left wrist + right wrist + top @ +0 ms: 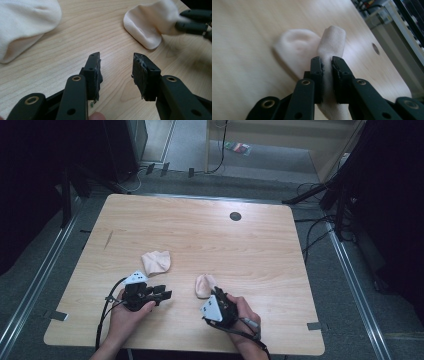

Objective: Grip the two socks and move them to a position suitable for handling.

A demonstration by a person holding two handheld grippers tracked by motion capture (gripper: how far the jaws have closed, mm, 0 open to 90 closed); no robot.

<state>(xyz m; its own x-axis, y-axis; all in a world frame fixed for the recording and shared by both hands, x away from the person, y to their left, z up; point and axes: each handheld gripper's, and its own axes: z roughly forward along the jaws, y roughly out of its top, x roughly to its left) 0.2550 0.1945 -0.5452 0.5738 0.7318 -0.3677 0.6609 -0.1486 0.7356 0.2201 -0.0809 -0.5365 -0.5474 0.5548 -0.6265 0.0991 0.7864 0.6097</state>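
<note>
Gripping a fold of the cream sock (329, 47) between its black pads, your right tool (327, 65) has the cloth pinched tight, with only the fabric's thickness keeping the jaws apart. In the high view that tool (212, 292) sits in the lower middle of the frame, slightly right of centre, and the held sock (203, 285) lies on the wooden worktop (260, 250) just above your hand, its far end resting on the wood while the pinched part rises into the jaws.

Your left tool (116, 72) stands partly open, a clear gap between its two pads and nothing but bare worktop between them. In the high view it (162, 295) lies in the lower left of the frame, pointing toward the right of the picture.

A second cream sock (156, 262) lies loose on the worktop just above the left tool, left of centre. In the left gripper view it fills the upper left corner (25, 27), and the held sock (150, 25) shows at the upper right with the other tool's jaw tips against it.

A small dark round hole (235, 216) sits in the worktop toward the top of the frame.
</note>
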